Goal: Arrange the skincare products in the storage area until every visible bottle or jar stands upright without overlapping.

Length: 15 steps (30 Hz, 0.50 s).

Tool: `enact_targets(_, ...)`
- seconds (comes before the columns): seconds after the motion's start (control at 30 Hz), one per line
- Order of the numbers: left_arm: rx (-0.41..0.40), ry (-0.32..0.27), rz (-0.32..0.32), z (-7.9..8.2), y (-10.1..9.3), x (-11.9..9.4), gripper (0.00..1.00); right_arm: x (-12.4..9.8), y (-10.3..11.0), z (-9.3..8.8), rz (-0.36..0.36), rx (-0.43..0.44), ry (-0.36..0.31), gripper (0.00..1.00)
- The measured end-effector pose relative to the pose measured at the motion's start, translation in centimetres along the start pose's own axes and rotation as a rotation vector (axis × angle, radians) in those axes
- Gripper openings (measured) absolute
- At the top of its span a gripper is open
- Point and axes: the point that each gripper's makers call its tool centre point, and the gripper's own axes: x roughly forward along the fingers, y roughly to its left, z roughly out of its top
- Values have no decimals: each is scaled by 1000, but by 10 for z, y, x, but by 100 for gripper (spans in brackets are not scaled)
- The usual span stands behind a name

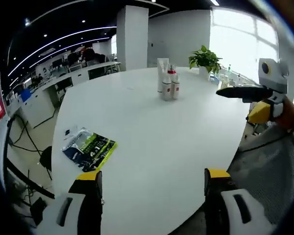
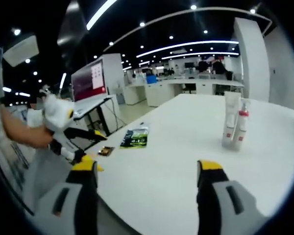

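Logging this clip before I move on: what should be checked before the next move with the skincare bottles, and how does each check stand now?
1. Cluster of white skincare bottles with red labels upright: ok; they stand close together on the white round table.
2. Bottles overlapping or touching: cannot tell, they are too small.
3. Left gripper free: ok, jaws open, nothing between them.
4. Right gripper free: ok, jaws open, empty.
5. Grippers at the bottles: not ok, both hang at the table's near edge.
6. Green and black flat packet away from the bottles: ok.
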Motion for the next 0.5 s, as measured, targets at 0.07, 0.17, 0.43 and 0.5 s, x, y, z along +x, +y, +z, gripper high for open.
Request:
enact_targets(0.07, 1, -7, 25, 3, 15, -1, 91, 0, 1, -2, 6, -5, 11, 83)
enact_targets(0.17, -5, 18, 61, 2, 34, 0, 93, 0, 3, -3, 13, 2, 17, 82)
enact_targets(0.43, -67, 91, 139, -13, 77, 4, 98, 1, 0, -7, 10, 14, 36, 81)
enact_targets(0.5, -104, 100, 142, -14, 81, 8, 99, 2, 1, -7, 16, 14, 38, 81)
